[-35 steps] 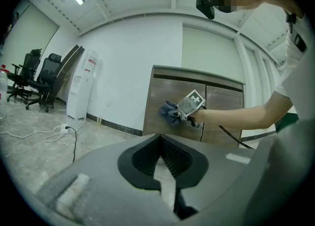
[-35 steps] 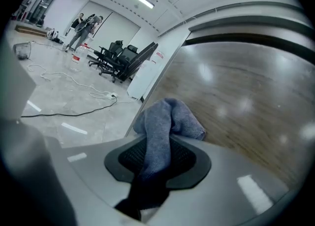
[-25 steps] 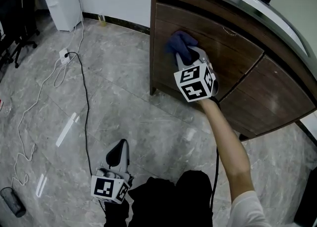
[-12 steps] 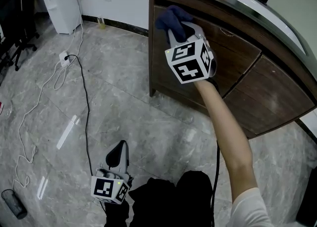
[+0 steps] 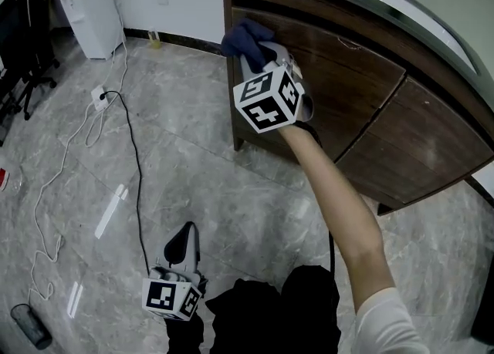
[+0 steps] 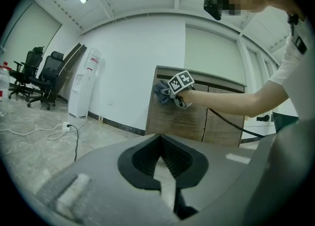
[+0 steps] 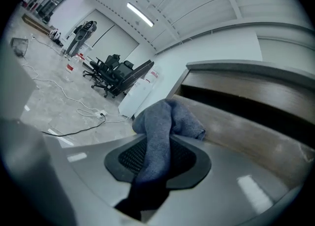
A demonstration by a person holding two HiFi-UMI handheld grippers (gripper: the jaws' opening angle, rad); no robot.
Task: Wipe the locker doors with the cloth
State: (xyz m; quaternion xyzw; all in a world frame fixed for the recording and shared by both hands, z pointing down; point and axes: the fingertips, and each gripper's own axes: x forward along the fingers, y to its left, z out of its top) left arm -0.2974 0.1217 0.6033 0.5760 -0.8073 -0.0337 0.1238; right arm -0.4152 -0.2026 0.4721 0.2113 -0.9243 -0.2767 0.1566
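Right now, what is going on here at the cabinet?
A person holds a gripper in each hand. The right gripper is shut on a blue cloth and holds it against the top left corner of the brown locker door. The left gripper hangs low over the floor, shut and empty.

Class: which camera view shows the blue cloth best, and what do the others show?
The right gripper view: the cloth fills the centre, pinched between the fingers of the right gripper. The head view shows only a dark bunch against the cabinet door; the left gripper view shows it small and far off.
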